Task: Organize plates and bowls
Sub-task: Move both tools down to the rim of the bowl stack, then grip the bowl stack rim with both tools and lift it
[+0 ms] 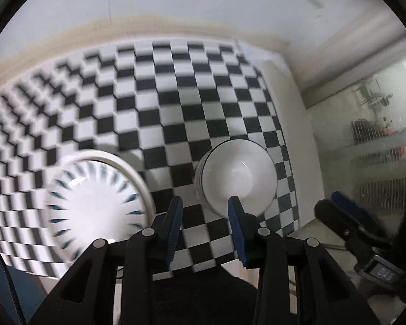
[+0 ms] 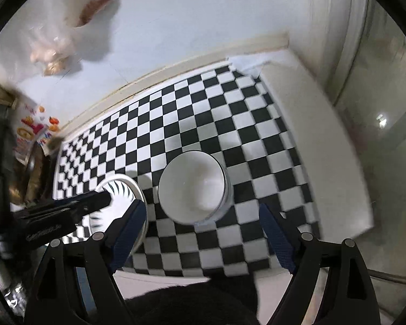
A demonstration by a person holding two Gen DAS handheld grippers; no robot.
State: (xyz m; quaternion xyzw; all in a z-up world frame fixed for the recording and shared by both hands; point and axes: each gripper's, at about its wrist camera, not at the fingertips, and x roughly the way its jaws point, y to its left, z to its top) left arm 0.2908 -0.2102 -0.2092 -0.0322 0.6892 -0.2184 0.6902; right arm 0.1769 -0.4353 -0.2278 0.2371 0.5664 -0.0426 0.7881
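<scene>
A stack of white bowls (image 1: 236, 177) stands on the checkered tablecloth (image 1: 149, 103), right of a stack of white plates with blue dashes (image 1: 94, 203). My left gripper (image 1: 205, 211) is open and empty, just in front of the gap between plates and bowls. In the right wrist view the bowl stack (image 2: 193, 187) sits ahead of my right gripper (image 2: 203, 219), which is open wide and empty. The plates (image 2: 121, 197) lie to its left, partly hidden by the left gripper (image 2: 67, 208). The right gripper (image 1: 346, 211) also shows in the left wrist view.
The table's white right edge (image 2: 311, 140) runs beside a glass door (image 1: 370, 124). A white wall (image 2: 176, 27) stands behind the table. Colourful packages (image 2: 29, 132) lie at the table's far left. A bag of food (image 2: 51, 51) hangs on the wall.
</scene>
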